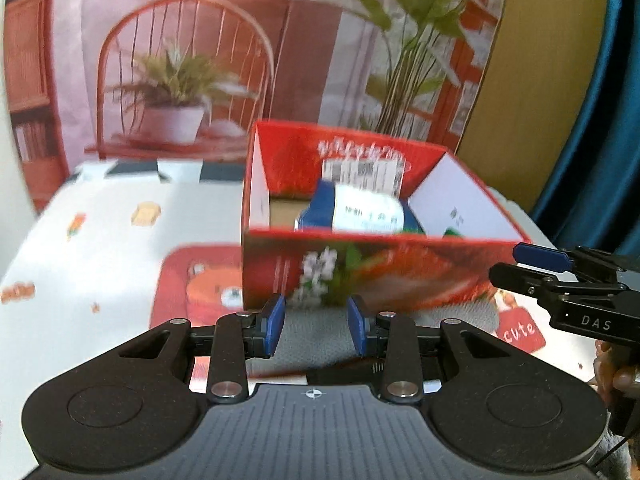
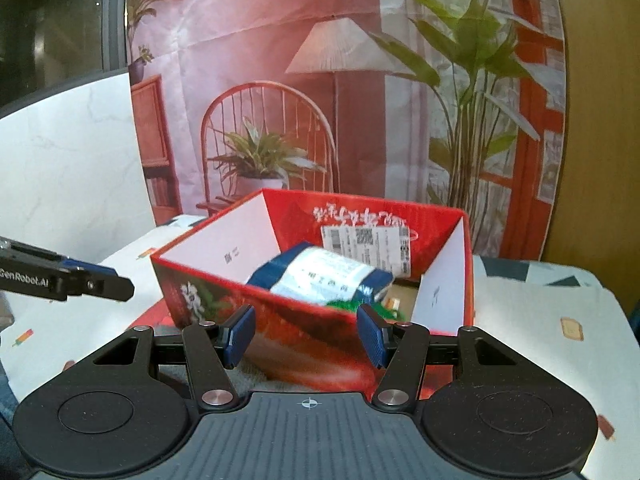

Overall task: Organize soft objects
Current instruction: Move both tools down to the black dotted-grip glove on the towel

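A red box (image 1: pixel 372 268) stood open-topped on a table (image 1: pixel 80 248) covered with a white patterned cloth. Inside the box lay a blue and white pack (image 1: pixel 360 210), tilted against the far wall below a white shipping label (image 1: pixel 362 174). Something green (image 2: pixel 352 305) showed beside the pack at the near wall; what it was could not be told.

The left gripper (image 1: pixel 316 330) was held just short of the box's near wall, pointing at it. Its jaws stood partly apart with nothing clamped between the blue pads (image 1: pixel 275 330). A grey textured cloth (image 1: pixel 316 344) lay on the table below and between them; contact could not be confirmed.

The right gripper (image 2: pixel 306 334) was held near the box's front corner, jaws moderately wide, nothing between them. The grey cloth (image 2: pixel 256 374) showed beneath its left finger.

A red mat (image 1: pixel 188 280) with a cartoon print lay under the box. A printed backdrop (image 2: pixel 280 80) of a chair, lamp and plants hung behind the table.
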`<state>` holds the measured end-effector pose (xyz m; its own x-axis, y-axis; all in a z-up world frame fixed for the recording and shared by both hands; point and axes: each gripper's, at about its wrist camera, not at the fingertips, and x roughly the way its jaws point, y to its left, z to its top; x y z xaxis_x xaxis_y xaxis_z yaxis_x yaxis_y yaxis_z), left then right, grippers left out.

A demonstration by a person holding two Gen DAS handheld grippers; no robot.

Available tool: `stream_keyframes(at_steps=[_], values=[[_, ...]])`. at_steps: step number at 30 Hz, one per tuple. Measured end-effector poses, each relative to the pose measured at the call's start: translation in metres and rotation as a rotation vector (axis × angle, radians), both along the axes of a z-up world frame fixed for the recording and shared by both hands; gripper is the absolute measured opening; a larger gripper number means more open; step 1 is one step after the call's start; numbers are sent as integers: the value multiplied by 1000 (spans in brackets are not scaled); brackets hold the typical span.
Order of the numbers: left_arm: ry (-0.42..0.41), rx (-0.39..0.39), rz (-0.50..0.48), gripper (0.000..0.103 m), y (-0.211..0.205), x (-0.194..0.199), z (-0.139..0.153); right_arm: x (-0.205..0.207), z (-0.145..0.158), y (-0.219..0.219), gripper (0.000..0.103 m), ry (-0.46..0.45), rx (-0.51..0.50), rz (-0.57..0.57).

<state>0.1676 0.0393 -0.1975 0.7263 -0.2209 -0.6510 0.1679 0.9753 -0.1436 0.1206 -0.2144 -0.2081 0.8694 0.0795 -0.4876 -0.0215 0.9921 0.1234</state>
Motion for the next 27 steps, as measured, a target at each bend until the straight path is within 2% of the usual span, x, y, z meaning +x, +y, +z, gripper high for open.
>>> stream_keyframes(at_steps=[8,17,27], values=[[94,12,-26,37,-7,1,-33,-5,-30,1,53,96,37,-17],[183,-10,-10,37,-8,9,-64,-2,-67,-3,53,207,112,-46],[202,-55,-14,37,-12,18,-78,11,-94,-1,53,278,157,-57]])
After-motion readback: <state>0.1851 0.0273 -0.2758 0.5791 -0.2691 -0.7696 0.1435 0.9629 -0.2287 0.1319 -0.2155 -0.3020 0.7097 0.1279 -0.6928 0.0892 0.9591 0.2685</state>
